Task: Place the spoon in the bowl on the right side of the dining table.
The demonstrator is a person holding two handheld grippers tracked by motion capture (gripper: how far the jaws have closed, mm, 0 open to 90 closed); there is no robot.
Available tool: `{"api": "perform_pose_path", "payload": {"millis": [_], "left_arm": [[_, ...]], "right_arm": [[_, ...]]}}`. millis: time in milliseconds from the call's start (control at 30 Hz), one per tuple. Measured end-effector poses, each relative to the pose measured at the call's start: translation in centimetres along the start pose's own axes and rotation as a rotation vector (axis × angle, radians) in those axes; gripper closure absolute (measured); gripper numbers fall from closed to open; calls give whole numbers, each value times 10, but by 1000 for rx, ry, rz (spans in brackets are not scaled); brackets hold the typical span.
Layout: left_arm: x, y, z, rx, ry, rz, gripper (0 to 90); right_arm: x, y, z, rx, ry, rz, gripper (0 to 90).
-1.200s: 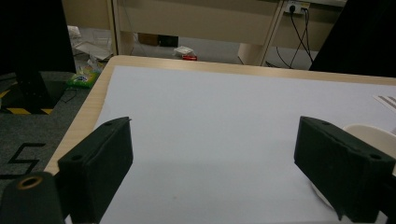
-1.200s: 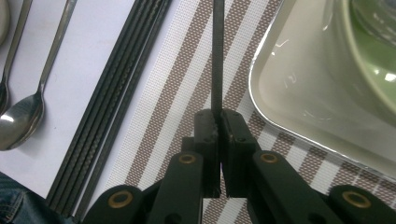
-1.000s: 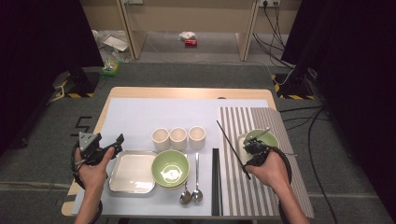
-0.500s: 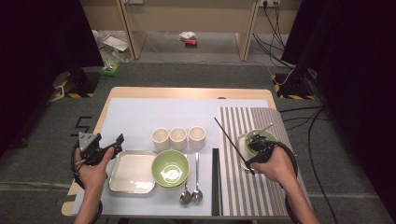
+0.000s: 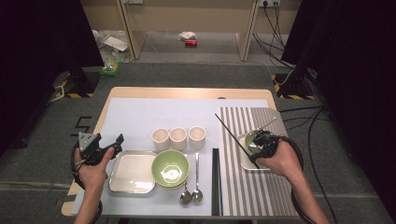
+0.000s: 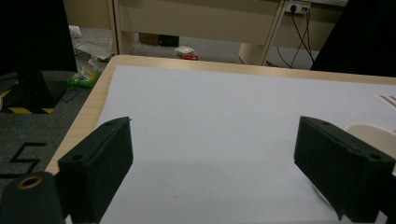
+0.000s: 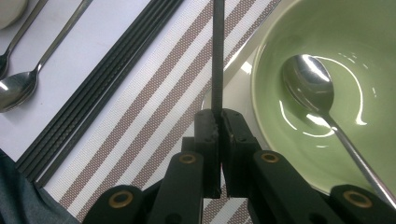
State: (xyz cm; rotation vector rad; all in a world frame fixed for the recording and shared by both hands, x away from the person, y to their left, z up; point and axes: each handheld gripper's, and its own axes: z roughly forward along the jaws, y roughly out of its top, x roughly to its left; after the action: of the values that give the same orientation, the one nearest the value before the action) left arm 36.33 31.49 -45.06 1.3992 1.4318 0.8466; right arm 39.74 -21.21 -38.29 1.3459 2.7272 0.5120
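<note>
My right gripper (image 5: 254, 151) (image 7: 219, 121) is shut on one thin black chopstick (image 5: 229, 128) (image 7: 217, 56). The stick slants away to the far left above the striped placemat (image 5: 252, 196). Just right of the jaws sits a small green bowl (image 5: 252, 140) (image 7: 345, 56) on a white plate (image 5: 247, 164), with a metal spoon (image 7: 308, 81) lying in it. My left gripper (image 5: 109, 142) (image 6: 212, 177) is at the table's left edge, open, with nothing between its pads.
A row of three cream cups (image 5: 178, 137) stands mid-table. In front of them are a white square plate (image 5: 133, 172), a larger green bowl (image 5: 171, 168), two spoons (image 5: 191, 193) and a bundle of black chopsticks (image 5: 215, 182) (image 7: 102, 88).
My right gripper has risen a little and shifted slightly with the chopstick held in it. The left gripper has stayed where it was.
</note>
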Motion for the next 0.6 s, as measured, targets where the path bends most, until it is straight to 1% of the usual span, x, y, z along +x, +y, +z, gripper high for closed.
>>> {"api": "perform_pose_path", "payload": {"millis": [33,100,167,267,300,333,400,433,467,533,600], "left_arm": [[0,0,0,1,0,0,106],[0,0,0,1,0,0,106],[0,0,0,1,1,-1,106],[0,0,0,1,1,-1,107],[0,0,0,1,1,-1,106],[0,0,0,1,1,-1,106],[0,0,0,0,1,-2,107],[0,0,0,0,2,-2,106],[0,0,0,1,2,-2,106],[0,0,1,1,1,1,106],[0,0,1,2,0,1,106]], "right_arm": [[-1,0,-1,5,-3,-3,861],[-3,1,-3,1,-10,-24,861],[-4,3,-5,-1,-8,-24,861],[-7,5,-8,-7,-19,-58,861],[-7,5,-9,0,-20,-53,861],[-8,6,-9,-1,-17,-64,861],[-10,7,-11,10,-29,-78,861],[-12,8,-12,2,-34,-92,861],[-12,9,-13,9,-46,-90,861],[-15,11,-15,10,-55,-110,861],[-17,13,-16,16,-67,-116,861]]}}
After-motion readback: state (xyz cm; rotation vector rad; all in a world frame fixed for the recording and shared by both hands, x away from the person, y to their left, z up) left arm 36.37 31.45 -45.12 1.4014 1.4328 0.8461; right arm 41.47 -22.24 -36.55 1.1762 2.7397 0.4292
